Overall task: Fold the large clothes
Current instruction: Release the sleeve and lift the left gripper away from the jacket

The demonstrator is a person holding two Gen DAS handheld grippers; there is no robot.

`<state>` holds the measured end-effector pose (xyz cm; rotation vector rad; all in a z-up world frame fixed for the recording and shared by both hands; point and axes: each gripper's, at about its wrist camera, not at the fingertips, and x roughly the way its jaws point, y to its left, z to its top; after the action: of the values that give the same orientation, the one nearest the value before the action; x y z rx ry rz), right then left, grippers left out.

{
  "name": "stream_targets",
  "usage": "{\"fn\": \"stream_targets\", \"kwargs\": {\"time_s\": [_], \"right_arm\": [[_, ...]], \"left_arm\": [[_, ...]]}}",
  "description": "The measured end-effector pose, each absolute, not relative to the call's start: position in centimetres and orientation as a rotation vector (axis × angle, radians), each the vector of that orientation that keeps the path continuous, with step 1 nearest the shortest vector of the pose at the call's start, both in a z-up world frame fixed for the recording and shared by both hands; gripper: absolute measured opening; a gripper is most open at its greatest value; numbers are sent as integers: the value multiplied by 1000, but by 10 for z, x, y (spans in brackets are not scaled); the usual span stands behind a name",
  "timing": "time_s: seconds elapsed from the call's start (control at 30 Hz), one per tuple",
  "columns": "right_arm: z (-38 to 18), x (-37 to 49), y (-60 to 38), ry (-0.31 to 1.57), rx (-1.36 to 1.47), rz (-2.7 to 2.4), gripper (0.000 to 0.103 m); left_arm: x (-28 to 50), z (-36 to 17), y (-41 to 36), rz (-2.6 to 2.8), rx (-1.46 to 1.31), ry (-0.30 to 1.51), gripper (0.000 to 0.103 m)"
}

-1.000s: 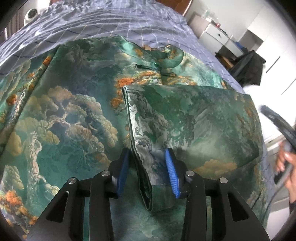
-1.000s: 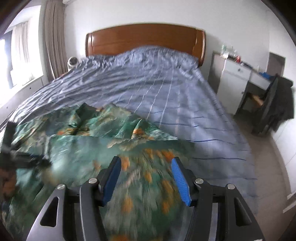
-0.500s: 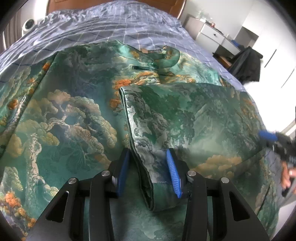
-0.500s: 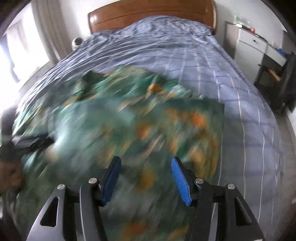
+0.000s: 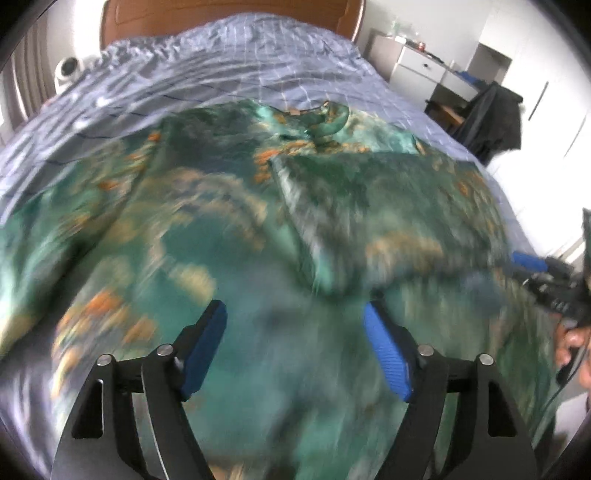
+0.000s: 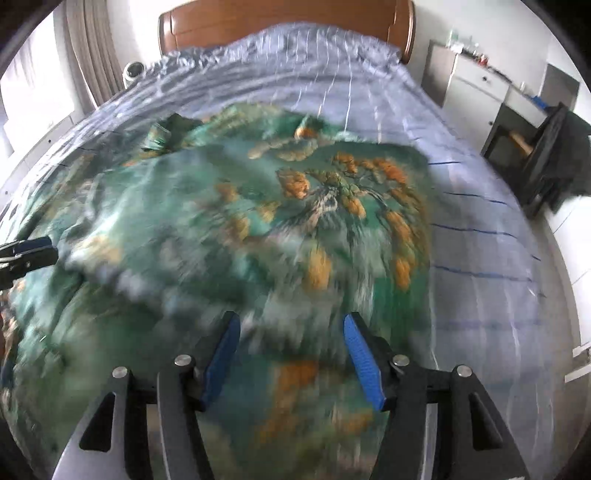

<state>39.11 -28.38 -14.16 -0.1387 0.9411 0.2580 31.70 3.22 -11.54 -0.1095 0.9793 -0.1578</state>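
Observation:
A large green garment (image 5: pixel 207 221) with an orange and cream landscape print lies spread on the bed (image 5: pixel 221 66), collar (image 5: pixel 328 118) at the far end. One side panel (image 5: pixel 388 206) is folded over onto its middle. My left gripper (image 5: pixel 293 310) hovers over the cloth, its jaws opening wide, with nothing between the pads; the fold's near corner lies just ahead of them. My right gripper (image 6: pixel 291 319) hangs open above the garment's (image 6: pixel 295 206) right part, jaws easing a little wider, holding nothing. Each gripper shows at the edge of the other's view, the right gripper (image 5: pixel 532 262) and the left gripper (image 6: pixel 33 247).
The blue striped bedcover (image 6: pixel 480 258) lies bare to the right of the garment. A wooden headboard (image 6: pixel 288 22) closes the far end. A white cabinet (image 6: pixel 476 85) and a chair draped in dark clothing (image 6: pixel 554 155) stand to the right. A person's hand (image 5: pixel 569 343) holds the right gripper.
My left gripper has let go of the folded panel's edge, spread its jaws and pulled back and up. The right gripper has dropped lower over the garment.

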Motion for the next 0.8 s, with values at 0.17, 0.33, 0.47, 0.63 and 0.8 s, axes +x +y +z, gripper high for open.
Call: {"fn": "stream_targets", "kwargs": {"time_s": [0.17, 0.33, 0.47, 0.63, 0.8], "right_arm": [[-122, 302, -283, 857, -97, 249, 66], [-118, 222, -266, 788, -48, 239, 70], [-118, 173, -236, 725, -24, 237, 70], [-122, 133, -198, 680, -114, 301, 71], [-123, 117, -174, 676, -159, 356, 71]], "left_arm": [[242, -115, 55, -62, -120, 962, 87], [196, -124, 73, 9, -144, 1000, 87], [176, -117, 84, 51, -125, 977, 87], [160, -109, 108, 107, -174, 935, 91], [150, -111, 125, 155, -201, 921, 91]]}}
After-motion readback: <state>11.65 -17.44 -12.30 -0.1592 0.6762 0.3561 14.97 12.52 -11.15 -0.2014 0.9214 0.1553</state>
